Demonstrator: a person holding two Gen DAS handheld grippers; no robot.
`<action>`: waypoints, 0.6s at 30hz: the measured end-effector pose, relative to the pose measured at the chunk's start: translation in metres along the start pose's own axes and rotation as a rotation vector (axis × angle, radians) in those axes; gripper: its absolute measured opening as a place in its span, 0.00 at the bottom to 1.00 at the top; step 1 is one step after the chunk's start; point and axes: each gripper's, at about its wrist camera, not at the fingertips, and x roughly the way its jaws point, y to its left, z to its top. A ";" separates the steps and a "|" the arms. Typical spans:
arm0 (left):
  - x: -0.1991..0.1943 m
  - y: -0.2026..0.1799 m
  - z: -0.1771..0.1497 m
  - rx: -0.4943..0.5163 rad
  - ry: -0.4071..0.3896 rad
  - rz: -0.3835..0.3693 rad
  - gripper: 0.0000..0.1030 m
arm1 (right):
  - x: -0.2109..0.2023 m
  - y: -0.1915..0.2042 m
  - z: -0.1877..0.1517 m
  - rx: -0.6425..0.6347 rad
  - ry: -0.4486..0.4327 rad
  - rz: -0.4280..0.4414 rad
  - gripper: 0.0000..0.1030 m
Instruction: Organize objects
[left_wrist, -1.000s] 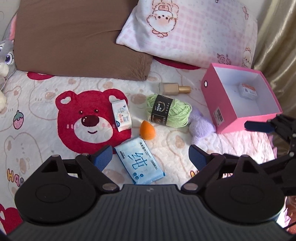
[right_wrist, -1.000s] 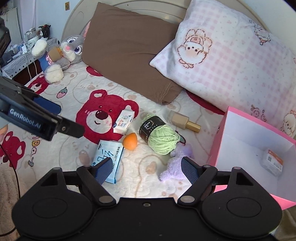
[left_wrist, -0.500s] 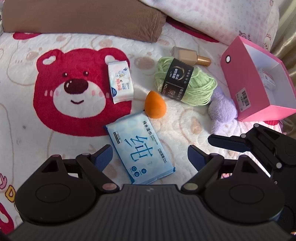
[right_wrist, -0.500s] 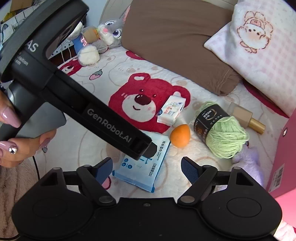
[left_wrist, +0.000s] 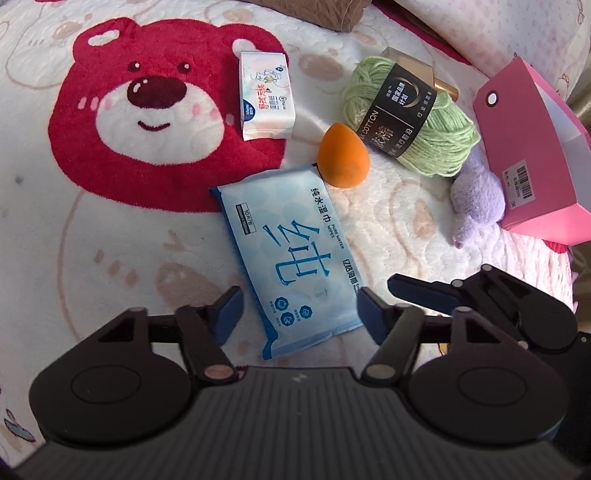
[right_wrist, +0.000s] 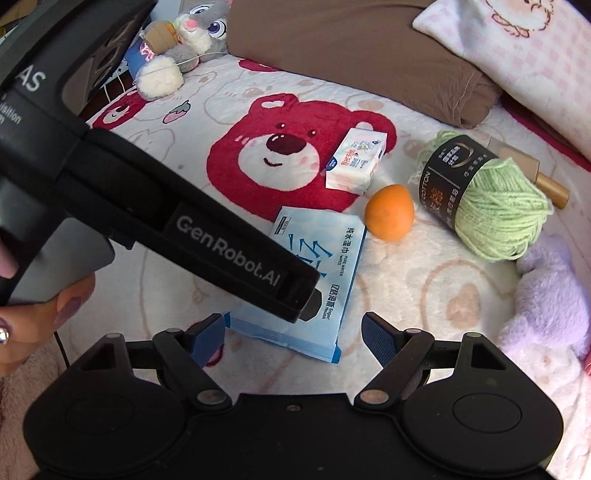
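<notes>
Blue-padded and spread wide, the left gripper (left_wrist: 299, 314) straddles the wet-wipes pack (left_wrist: 286, 258) on the bed (left_wrist: 110, 240), seemingly to grasp it, while the right gripper (right_wrist: 293, 338) waits open nearby.

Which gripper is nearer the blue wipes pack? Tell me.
Left. The left gripper is open with its fingers on either side of the wipes pack's near end. The right gripper is also open, just behind the pack's near edge, a little farther back.

A bed with a white blanket (right_wrist: 229, 103) printed with red bears; far, a brown pillow (right_wrist: 354, 55) beside a pink checked pillow (right_wrist: 517, 51).
</notes>
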 end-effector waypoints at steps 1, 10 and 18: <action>0.003 0.002 0.000 -0.015 0.002 -0.006 0.48 | 0.004 -0.001 -0.001 0.019 0.004 0.024 0.82; 0.002 0.006 -0.005 -0.053 -0.009 -0.077 0.35 | 0.031 -0.005 0.000 0.081 0.005 -0.028 0.81; 0.010 0.006 -0.008 -0.073 -0.048 -0.029 0.35 | 0.027 -0.006 -0.010 0.029 -0.035 -0.091 0.67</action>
